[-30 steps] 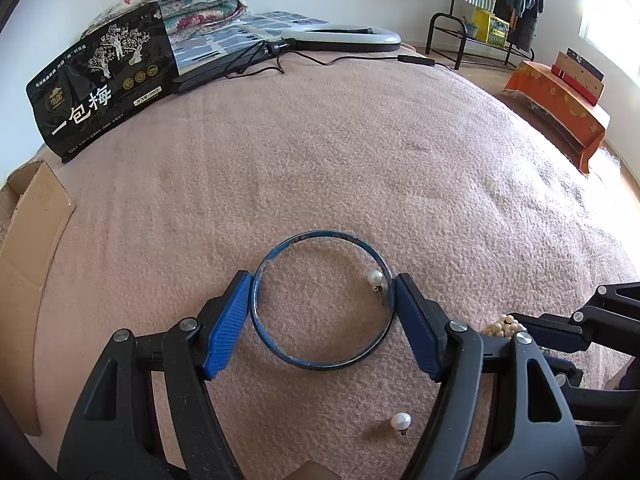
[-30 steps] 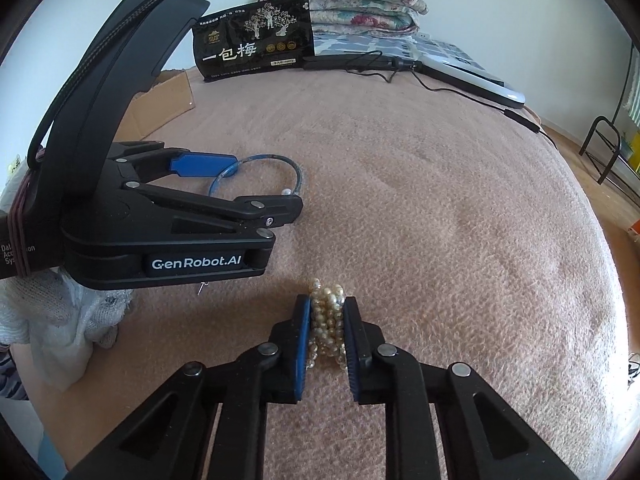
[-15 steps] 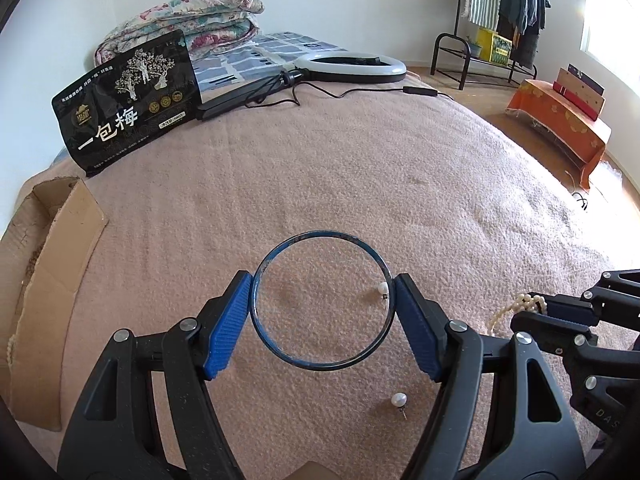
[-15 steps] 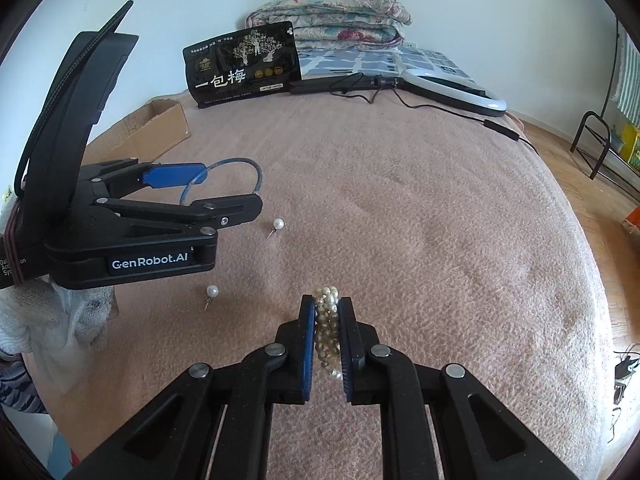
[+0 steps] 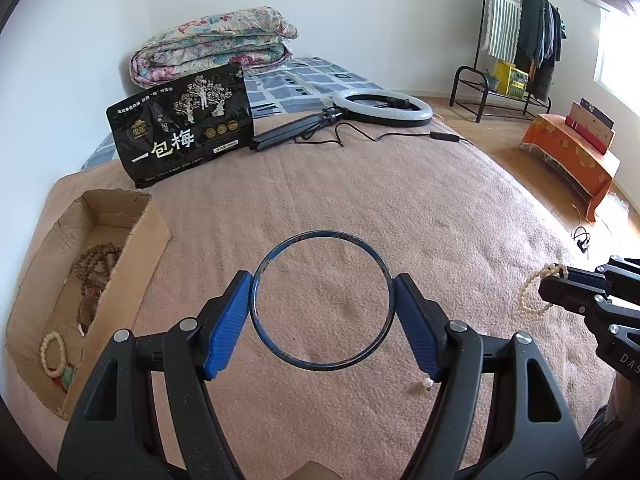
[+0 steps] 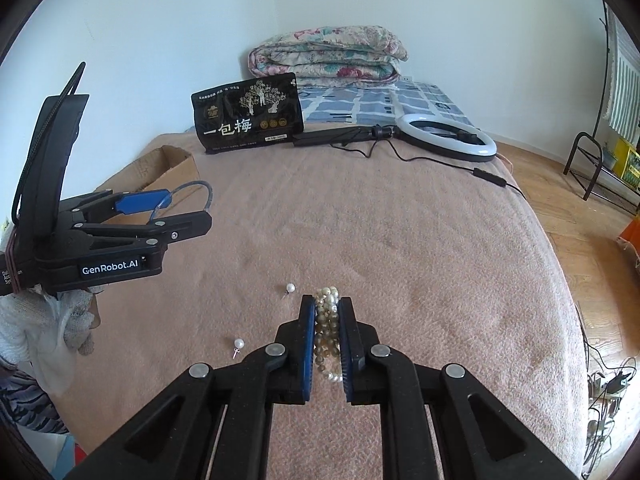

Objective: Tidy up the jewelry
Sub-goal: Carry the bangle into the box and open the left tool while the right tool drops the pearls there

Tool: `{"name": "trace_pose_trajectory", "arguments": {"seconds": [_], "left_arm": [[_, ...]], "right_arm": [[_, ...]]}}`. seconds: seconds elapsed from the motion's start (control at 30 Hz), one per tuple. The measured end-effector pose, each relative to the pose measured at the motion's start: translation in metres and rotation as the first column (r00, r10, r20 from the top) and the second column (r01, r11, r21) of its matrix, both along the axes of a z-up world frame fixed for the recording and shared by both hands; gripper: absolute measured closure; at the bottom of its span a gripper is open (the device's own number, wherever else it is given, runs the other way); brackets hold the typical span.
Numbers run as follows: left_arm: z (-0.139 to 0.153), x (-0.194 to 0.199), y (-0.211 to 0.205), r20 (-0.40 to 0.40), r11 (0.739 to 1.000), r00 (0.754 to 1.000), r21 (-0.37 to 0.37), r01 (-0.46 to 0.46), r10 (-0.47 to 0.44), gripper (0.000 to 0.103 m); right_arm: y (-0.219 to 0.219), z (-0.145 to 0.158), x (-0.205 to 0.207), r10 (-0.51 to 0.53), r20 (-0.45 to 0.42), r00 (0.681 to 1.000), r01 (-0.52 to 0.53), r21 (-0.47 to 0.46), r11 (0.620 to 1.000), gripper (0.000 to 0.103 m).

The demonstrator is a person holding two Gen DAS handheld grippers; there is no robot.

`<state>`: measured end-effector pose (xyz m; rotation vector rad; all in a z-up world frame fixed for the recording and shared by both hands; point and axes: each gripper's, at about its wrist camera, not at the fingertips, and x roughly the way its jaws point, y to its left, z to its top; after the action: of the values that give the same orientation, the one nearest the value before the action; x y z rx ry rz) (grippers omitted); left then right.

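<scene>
Two tools hold jewelry above a pink blanket (image 5: 400, 208), near a cardboard box (image 5: 132, 236).

The box, open on top, lies left of the left tool (image 5: 322, 314) and contains dark bead strings and a pale bracelet. The left tool stands wide, its blue pads pressing both sides of a thin dark blue bangle (image 5: 322, 240); the ring faces the camera, lifted off the blanket. Right of the box, the right tool (image 6: 326, 338) is nearly closed on a pearl bracelet (image 6: 328, 336), coiled cream beads running lengthwise between the pads. Two pearl earrings (image 6: 290, 289) (image 6: 239, 343) lie on the blanket between both tools.
</scene>
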<state>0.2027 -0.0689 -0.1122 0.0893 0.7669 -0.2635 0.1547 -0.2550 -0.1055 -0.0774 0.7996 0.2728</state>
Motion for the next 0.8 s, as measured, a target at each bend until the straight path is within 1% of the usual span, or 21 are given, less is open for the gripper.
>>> {"name": "trace_pose_trajectory", "arguments": {"seconds": [0.23,0.37,0.53,0.8], "left_arm": [[0.020,-0.005,0.039,0.026,0.997,0.997,-0.022,-0.073,0.074,0.030],[0.028,-0.007,0.065,0.037,0.993,0.992,-0.026,-0.117,0.118,0.030],[0.035,-0.010,0.100,0.050,0.985,0.984,-0.025,-0.172,0.173,0.030],[0.040,-0.015,0.155,0.057,0.966,0.965,-0.020,-0.257,0.257,0.030]], "right_arm": [[0.030,0.022,0.009,0.042,0.039,0.998,-0.043,0.014,0.999,0.094],[0.051,0.029,0.016,0.072,0.050,0.996,-0.073,0.026,0.997,0.094],[0.081,0.038,0.026,0.116,0.058,0.992,-0.118,0.042,0.992,0.094],[0.135,0.050,0.043,0.196,0.076,0.978,-0.200,0.043,0.979,0.094]]}}
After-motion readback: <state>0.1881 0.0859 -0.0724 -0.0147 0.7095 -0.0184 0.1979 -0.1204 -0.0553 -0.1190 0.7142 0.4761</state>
